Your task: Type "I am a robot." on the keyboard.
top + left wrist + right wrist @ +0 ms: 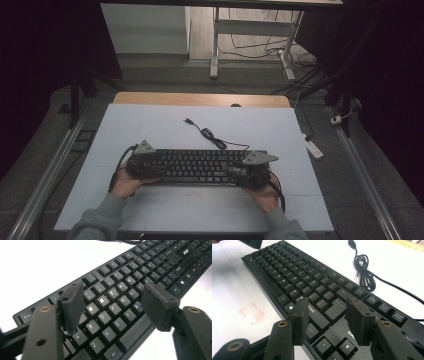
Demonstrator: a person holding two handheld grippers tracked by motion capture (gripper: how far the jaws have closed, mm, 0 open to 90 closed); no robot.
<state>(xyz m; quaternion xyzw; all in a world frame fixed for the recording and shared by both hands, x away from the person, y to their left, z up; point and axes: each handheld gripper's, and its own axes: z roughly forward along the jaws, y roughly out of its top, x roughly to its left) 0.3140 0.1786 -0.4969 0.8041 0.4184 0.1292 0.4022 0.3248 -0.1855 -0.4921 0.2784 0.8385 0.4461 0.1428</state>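
A black keyboard (200, 166) lies across the white mat, with its cable coiled behind it (212, 135) and the USB plug (188, 121) loose on the mat. My left gripper (149, 167) is at the keyboard's left end, held by a hand. In the left gripper view its jaws (113, 293) stand open above the letter keys (110, 305), with the pads clear of them. My right gripper (248, 172) is at the keyboard's right end. Its jaws (327, 305) are open over the Enter and Shift keys (334, 312), gripping nothing.
The white mat (150, 125) covers a wooden table (200, 98). A faint red square (192, 196) is drawn on the mat in front of the keyboard. The coiled cable (364, 272) lies behind the function keys. Desk legs, floor cables and a white power strip (314, 148) lie beyond the table.
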